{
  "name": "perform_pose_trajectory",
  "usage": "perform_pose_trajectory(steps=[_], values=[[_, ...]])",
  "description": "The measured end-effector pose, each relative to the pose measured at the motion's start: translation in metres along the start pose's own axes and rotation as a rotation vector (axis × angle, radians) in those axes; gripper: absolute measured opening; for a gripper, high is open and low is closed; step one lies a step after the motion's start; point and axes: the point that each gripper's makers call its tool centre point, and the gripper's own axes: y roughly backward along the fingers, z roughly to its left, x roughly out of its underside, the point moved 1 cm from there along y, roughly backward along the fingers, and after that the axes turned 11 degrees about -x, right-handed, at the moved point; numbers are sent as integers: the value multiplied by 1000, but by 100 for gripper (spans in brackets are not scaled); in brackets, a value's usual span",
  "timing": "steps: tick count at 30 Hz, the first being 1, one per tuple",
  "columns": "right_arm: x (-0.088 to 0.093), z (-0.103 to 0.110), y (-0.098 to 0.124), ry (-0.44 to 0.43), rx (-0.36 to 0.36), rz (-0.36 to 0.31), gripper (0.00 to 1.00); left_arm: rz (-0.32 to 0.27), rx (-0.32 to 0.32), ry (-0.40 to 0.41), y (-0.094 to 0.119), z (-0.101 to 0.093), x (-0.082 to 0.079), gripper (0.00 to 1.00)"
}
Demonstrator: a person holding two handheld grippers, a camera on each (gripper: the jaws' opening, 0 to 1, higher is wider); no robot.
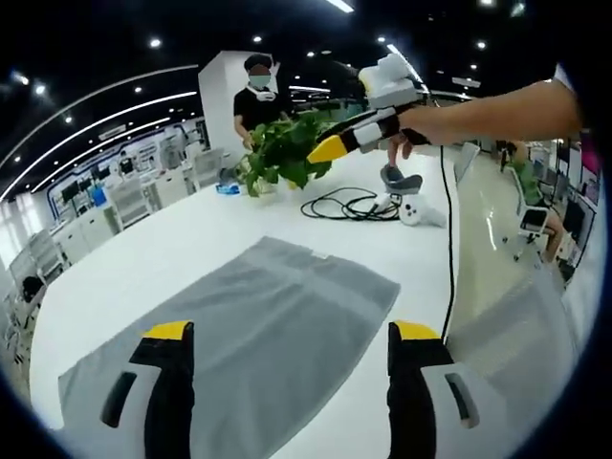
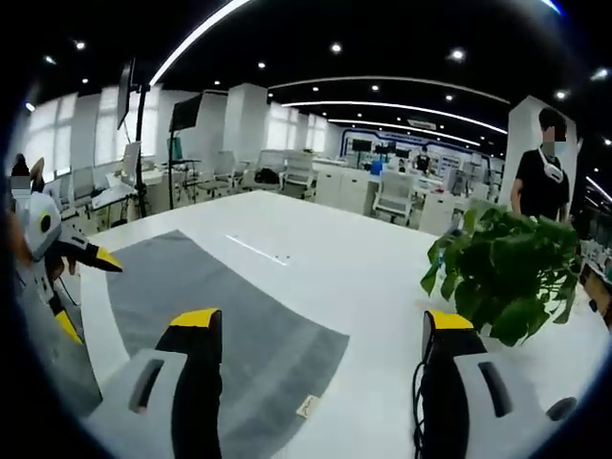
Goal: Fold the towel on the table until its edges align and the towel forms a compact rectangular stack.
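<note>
Towel (image 1: 258, 335) lies flat on the worktop (image 1: 191, 239); both hand-held grippers gape empty above it, risking a misaligned fold.

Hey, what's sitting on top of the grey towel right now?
Nothing rests on the towel; it lies spread flat on the white table. The left tongs hover open above it. The table surface beneath the cloth is covered, so anything under it cannot be seen.
</note>
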Motion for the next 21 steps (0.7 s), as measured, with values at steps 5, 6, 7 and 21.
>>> perform_pose_trajectory(steps=[5, 6, 7, 21], values=[[13, -8, -16, -15, -5, 30, 85, 4, 43, -31, -14, -15, -4, 83], [15, -10, -19, -16, -2, 32, 86, 4, 57, -44, -18, -19, -5, 83], [15, -9, -20, -18, -3, 34, 85, 4, 65, -60, -20, -22, -5, 83], [51, -38, -48, -82, 3, 103, 73, 13, 190, -98, -56, -59, -10, 75]])
